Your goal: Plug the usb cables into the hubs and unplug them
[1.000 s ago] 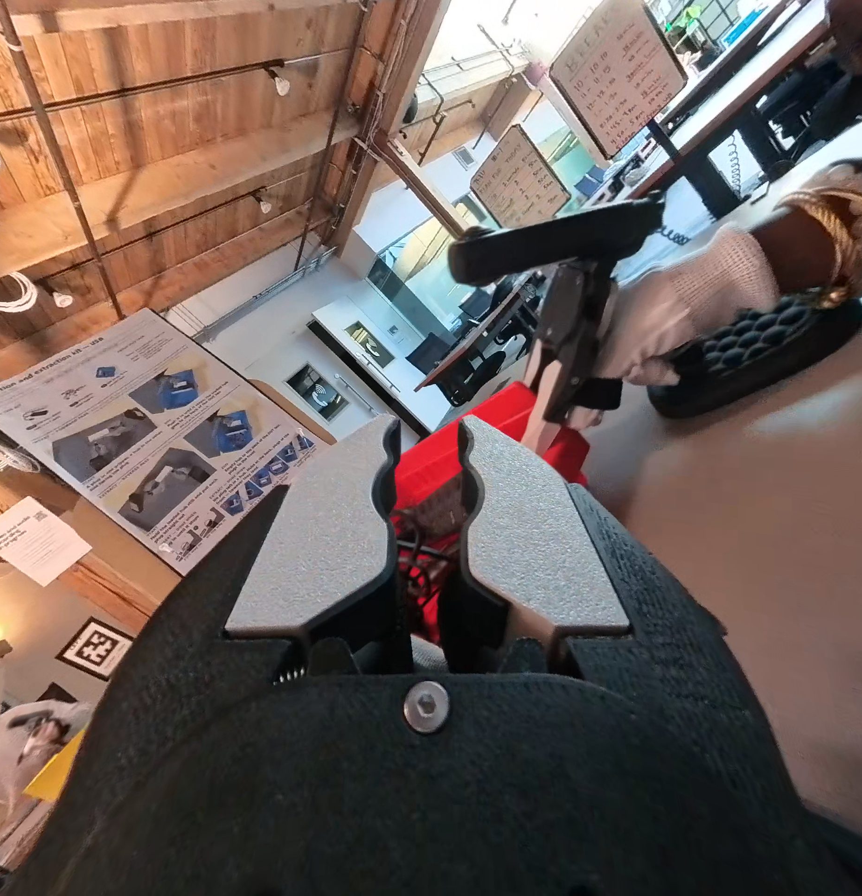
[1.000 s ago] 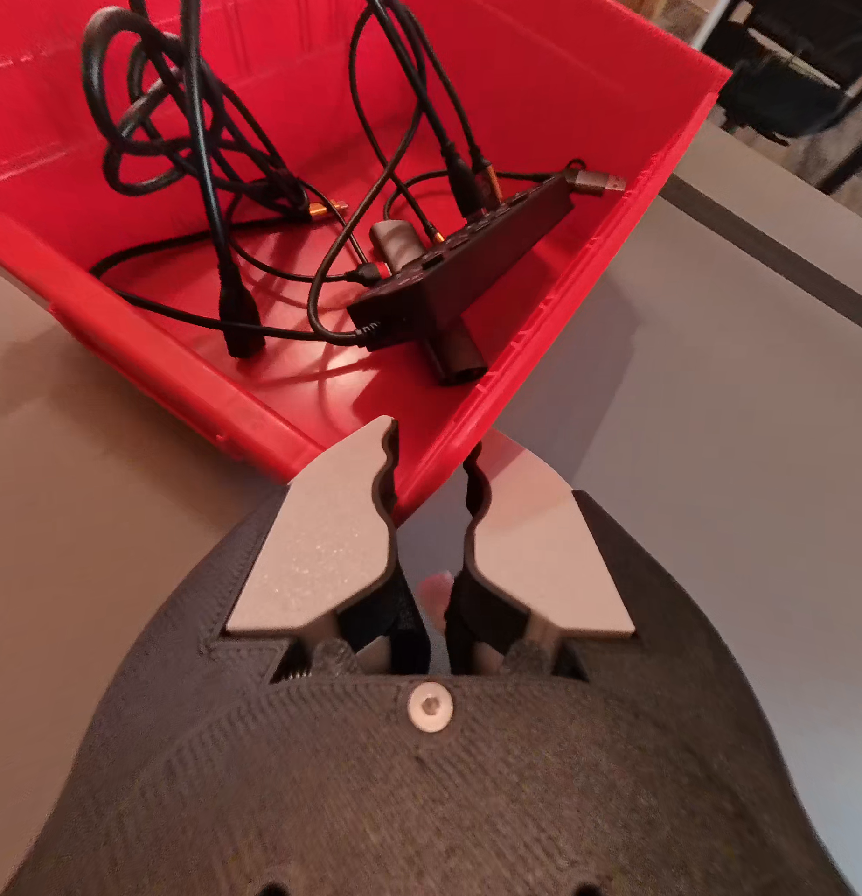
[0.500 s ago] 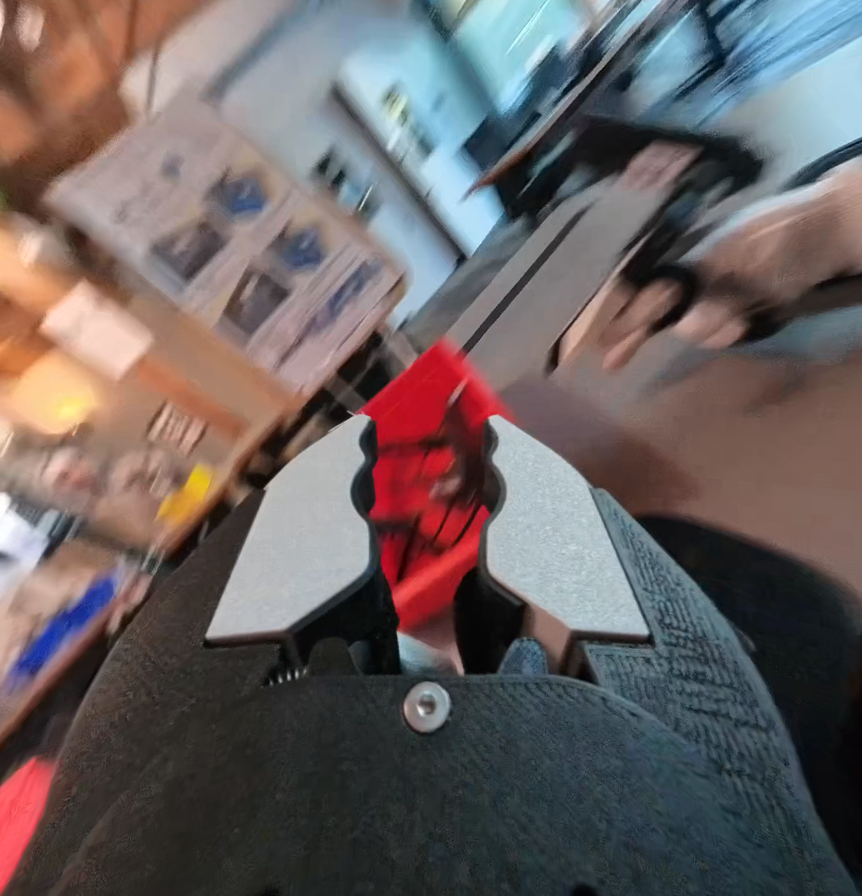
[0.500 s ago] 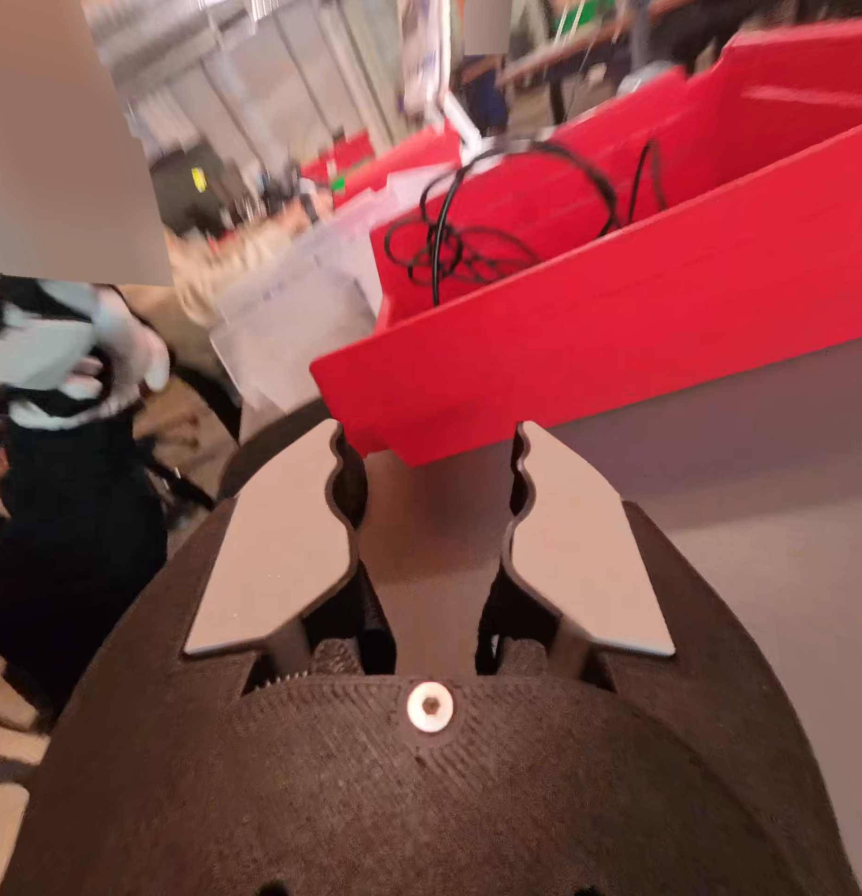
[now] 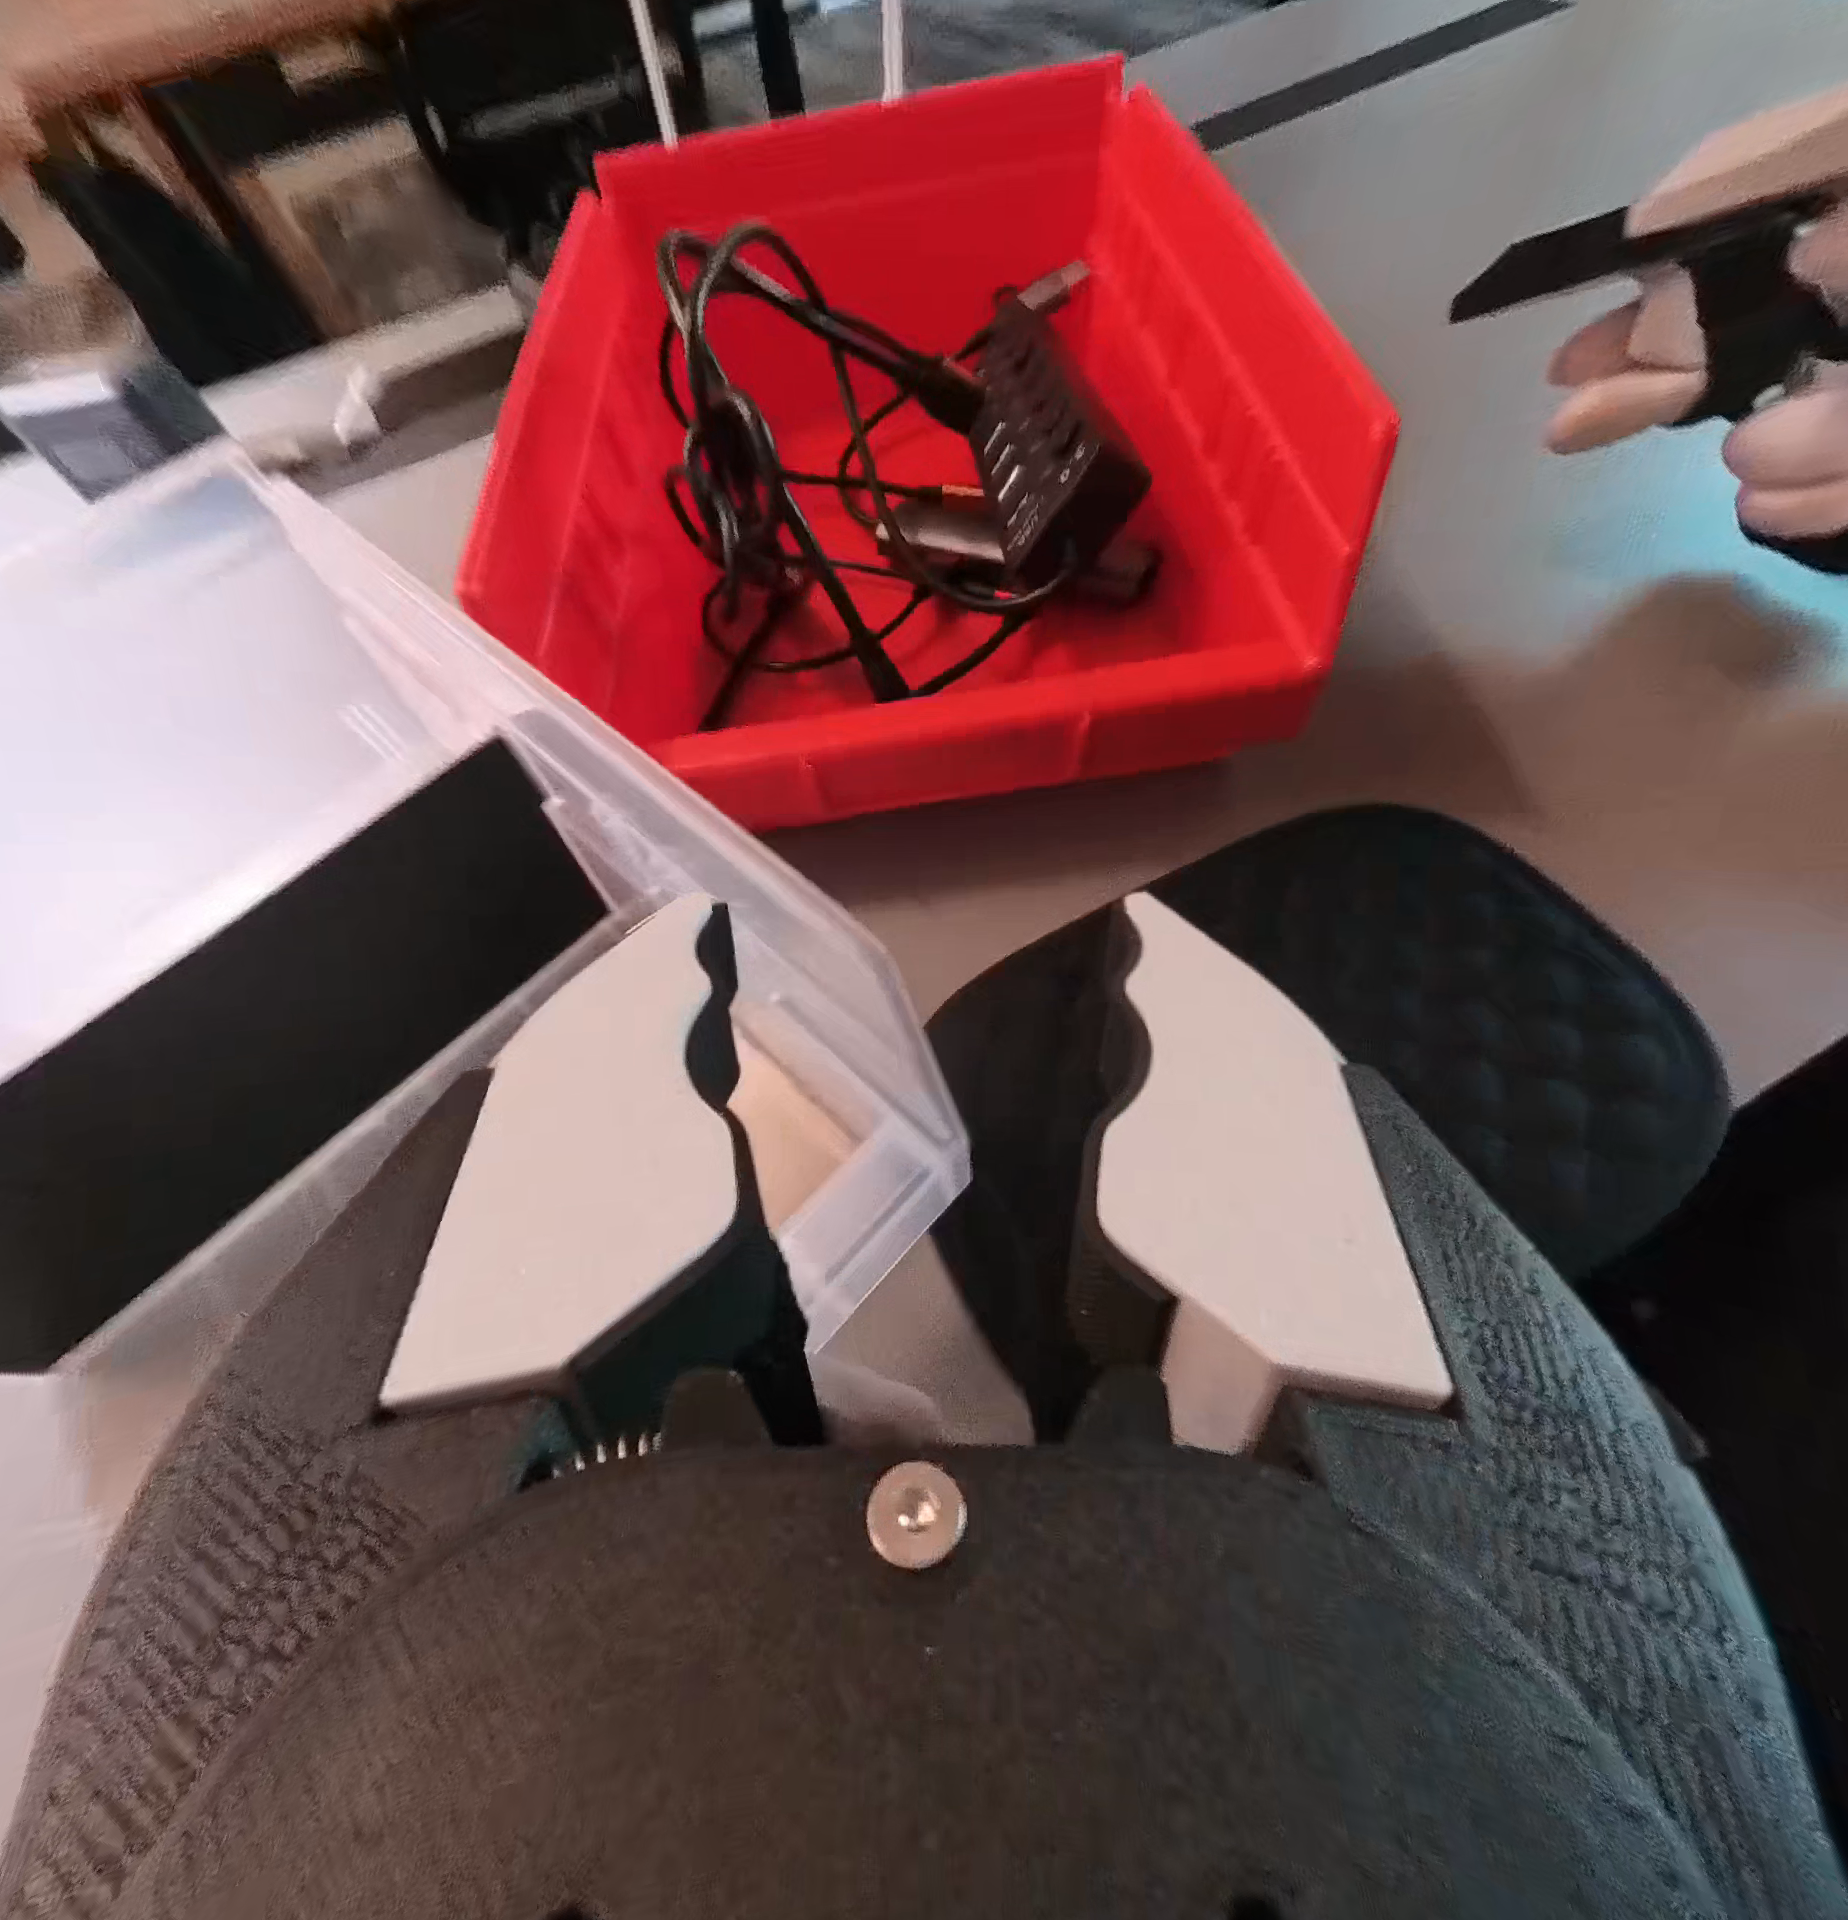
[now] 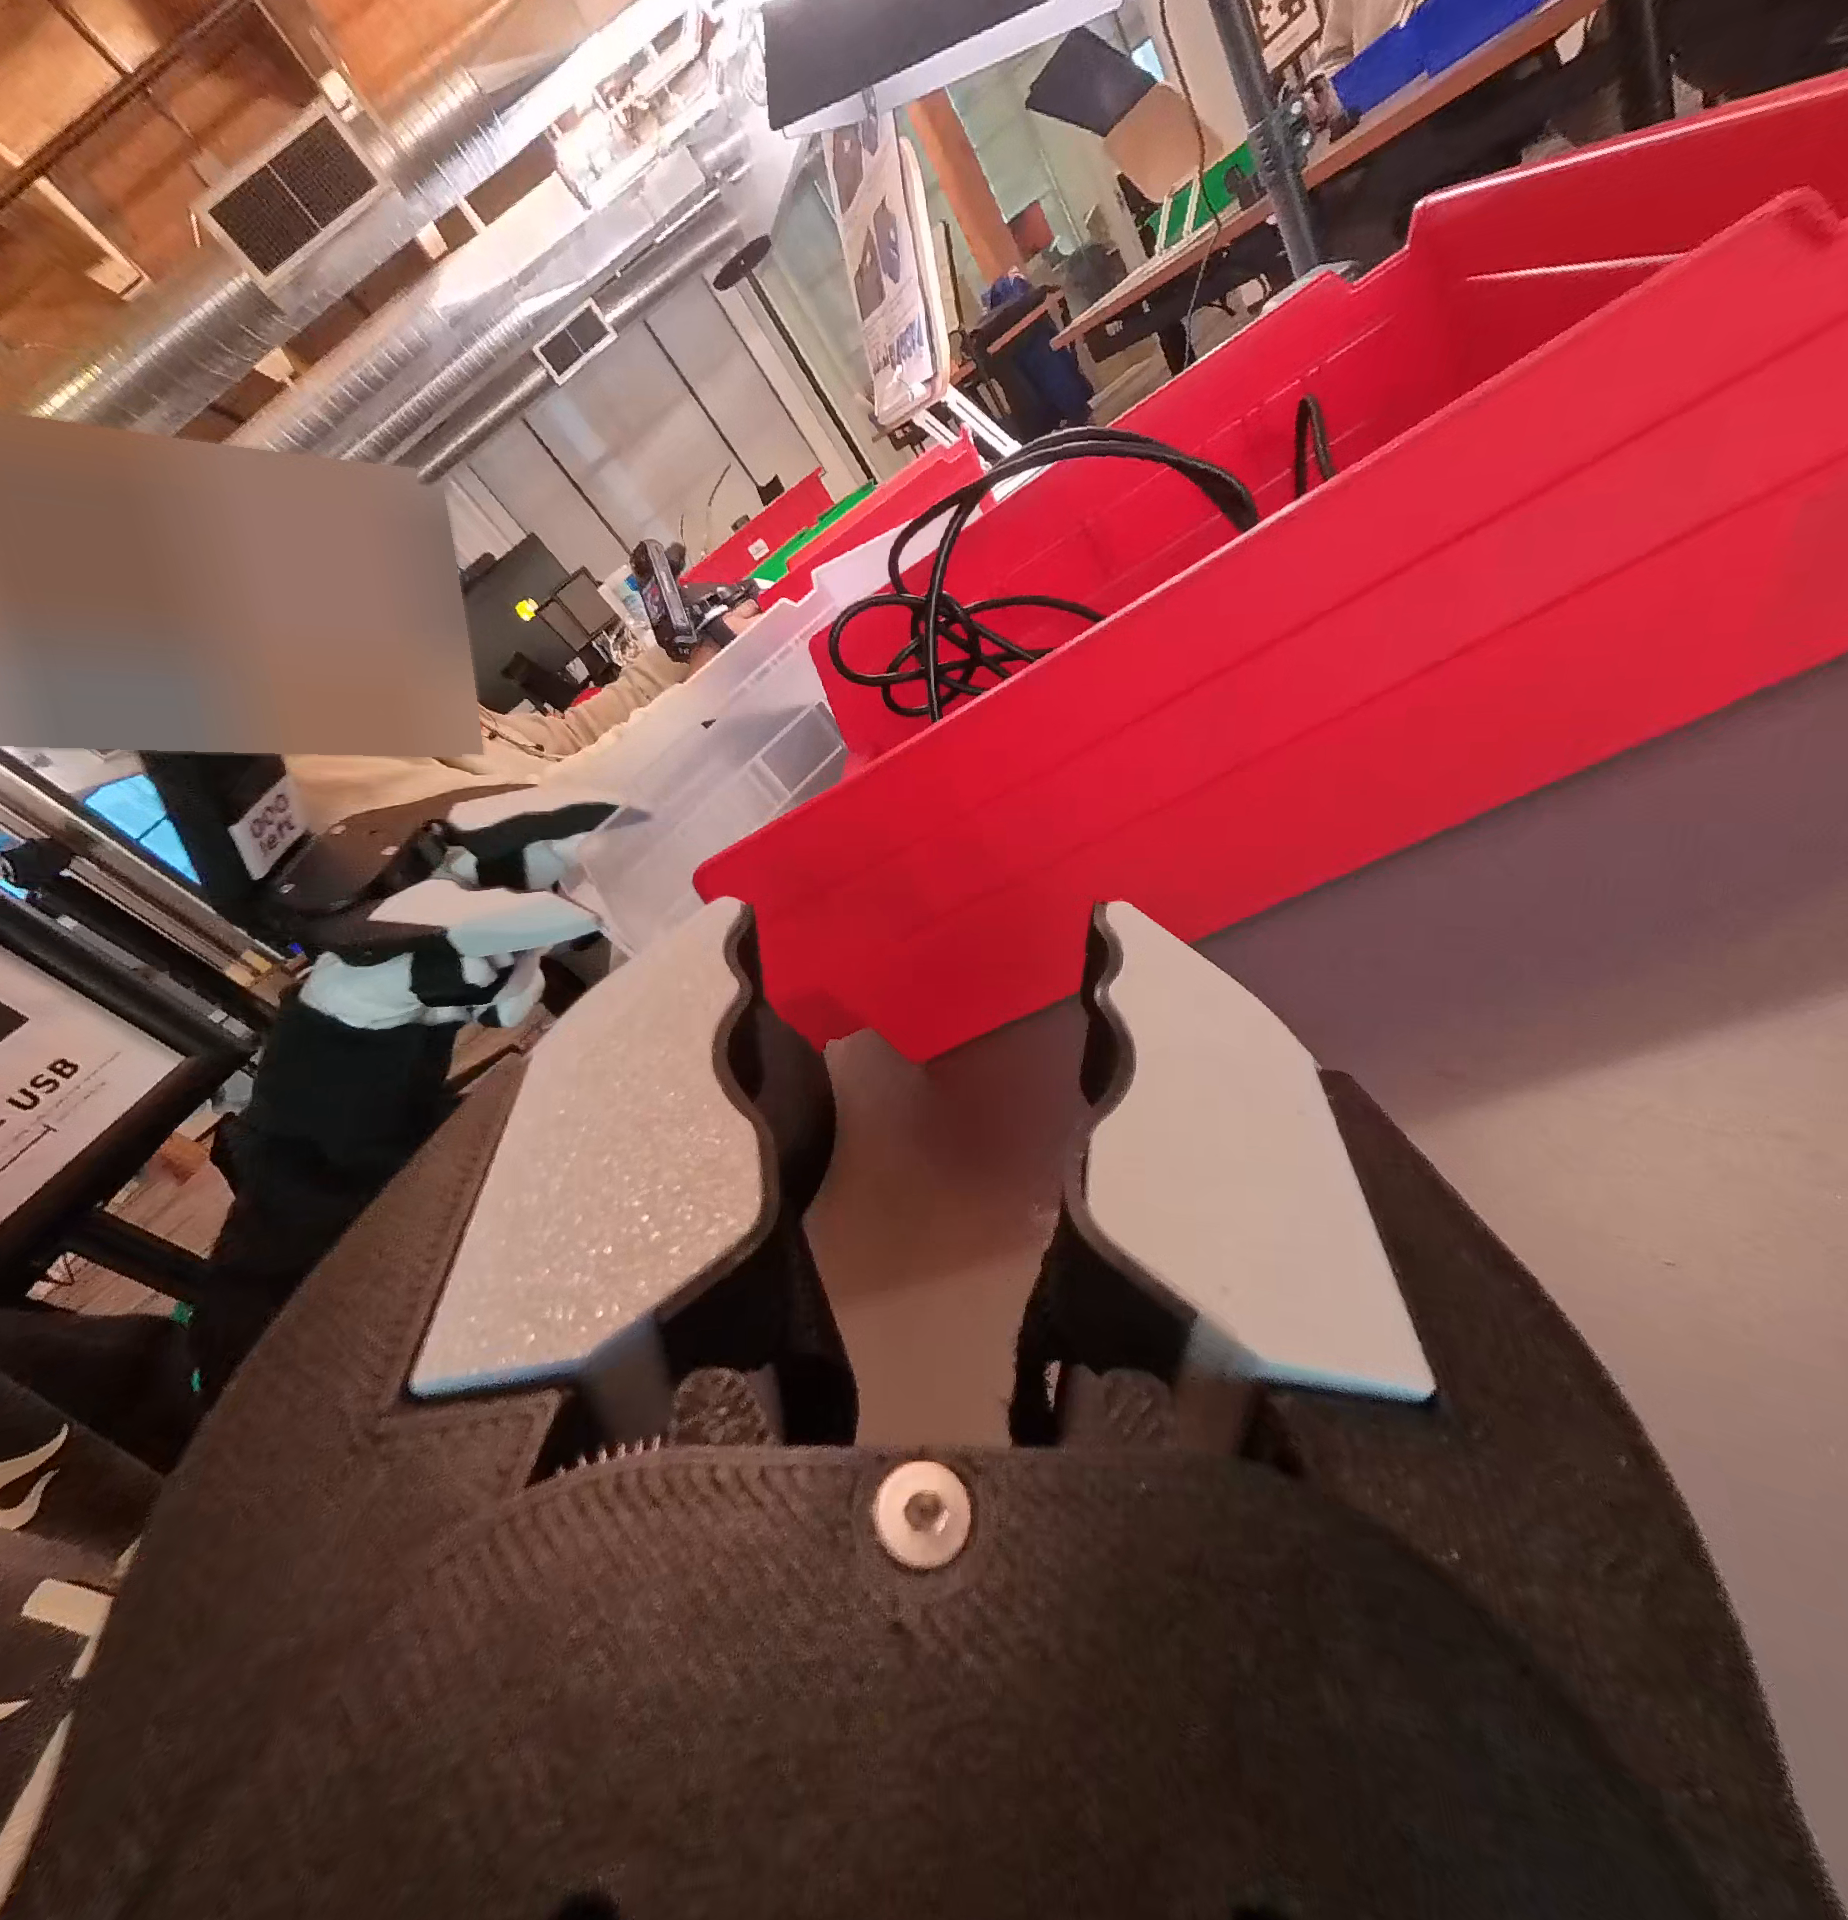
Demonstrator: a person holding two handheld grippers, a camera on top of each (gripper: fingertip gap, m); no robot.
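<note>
A red bin (image 5: 1190,717) stands on the grey table. In it lie a black USB hub (image 5: 1055,447), a second hub (image 5: 935,532) partly under it, and tangled black USB cables (image 5: 774,468). My left gripper (image 5: 918,914) is open and empty, held above the table short of the bin's near wall. My right gripper (image 6: 920,914) is open and empty, low over the table beside the bin's outer wall (image 6: 1315,790). From there only cable loops (image 6: 1003,623) show over the rim. The right gripper also shows in the left wrist view (image 5: 1543,275), in a gloved hand.
A clear plastic box (image 5: 276,727) stands left of the bin, with its corner under my left fingers. A black round mesh pad (image 5: 1471,1018) lies on the table right of them. Bare grey table (image 6: 1626,1143) lies right of my right gripper. A gloved hand (image 6: 432,935) shows at far left.
The left view swung from the ceiling down onto the bin, and its jaws opened wider. The right gripper dropped from above the bin to table level beside it, and its jaws opened.
</note>
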